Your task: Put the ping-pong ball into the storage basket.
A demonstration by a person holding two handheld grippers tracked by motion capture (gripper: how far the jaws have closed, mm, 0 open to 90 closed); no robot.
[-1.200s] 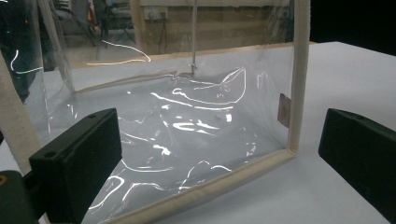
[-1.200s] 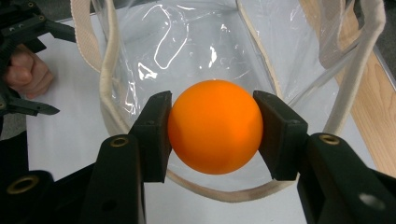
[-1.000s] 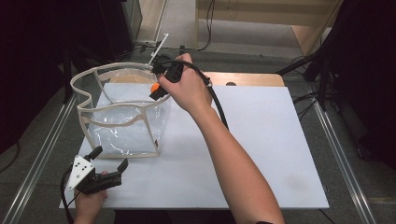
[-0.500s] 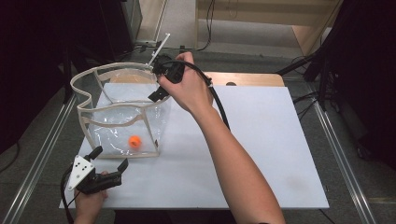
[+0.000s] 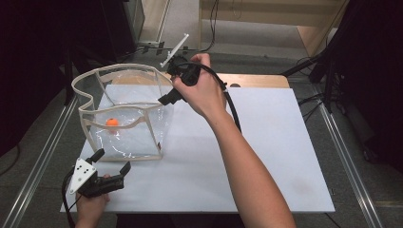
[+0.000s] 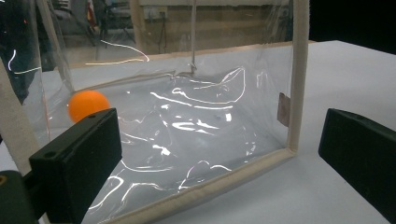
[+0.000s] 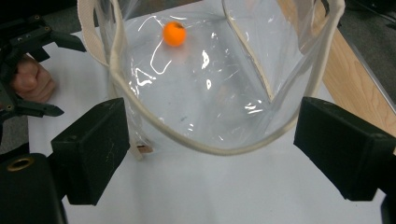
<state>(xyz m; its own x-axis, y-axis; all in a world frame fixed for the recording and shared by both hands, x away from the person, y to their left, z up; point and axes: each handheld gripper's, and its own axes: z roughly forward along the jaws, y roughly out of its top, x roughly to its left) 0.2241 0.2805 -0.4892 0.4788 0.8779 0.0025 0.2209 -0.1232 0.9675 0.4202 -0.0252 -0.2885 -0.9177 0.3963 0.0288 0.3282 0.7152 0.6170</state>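
We see the right gripper, its jaws just opened wide and empty, above the clear bag's rim, the orange ball inside, the left gripper spread apart nearby.

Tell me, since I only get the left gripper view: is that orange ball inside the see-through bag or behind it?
Observer: Inside. The right gripper view looks down through the open top of the clear bag, and the orange ball is within its walls.
Operator: Where is the other hand-held gripper?
Observer: In the high view the right hand-held gripper is held over the bag's far rim. Its jaws have just been opening, with nothing between them.
Operator: And mine?
Observer: The left hand-held gripper sits open at the near edge of the white table, short of the bag.
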